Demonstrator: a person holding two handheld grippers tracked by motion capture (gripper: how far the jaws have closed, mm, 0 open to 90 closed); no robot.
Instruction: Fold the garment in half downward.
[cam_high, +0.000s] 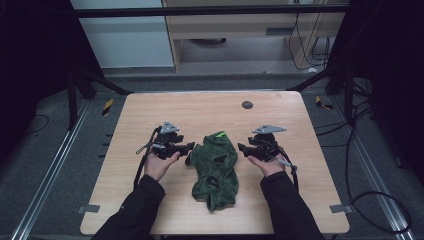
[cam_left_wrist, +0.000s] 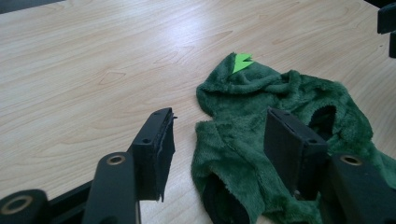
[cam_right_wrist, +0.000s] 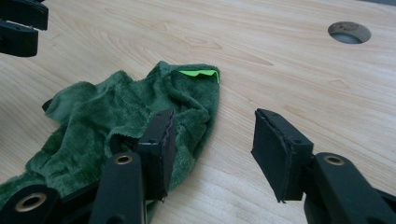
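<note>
A dark green fleece garment (cam_high: 215, 167) lies crumpled in the middle of the wooden table (cam_high: 150, 115), with a bright green tag (cam_high: 220, 134) at its far end. My left gripper (cam_high: 189, 147) hovers at its left edge and my right gripper (cam_high: 241, 149) at its right edge, both pointing inward. In the left gripper view the garment (cam_left_wrist: 243, 102) and tag (cam_left_wrist: 242, 61) lie ahead; the left gripper (cam_left_wrist: 219, 119) is open, one jaw over fleece, one over bare wood. In the right gripper view the right gripper (cam_right_wrist: 214, 119) is open astride the edge of the garment (cam_right_wrist: 116, 112).
A round hole (cam_high: 247, 104) sits in the tabletop behind the garment, also in the right gripper view (cam_right_wrist: 349, 31). Dark metal frame bars and floor cables surround the table. Bare wood stretches to the far edge and both sides.
</note>
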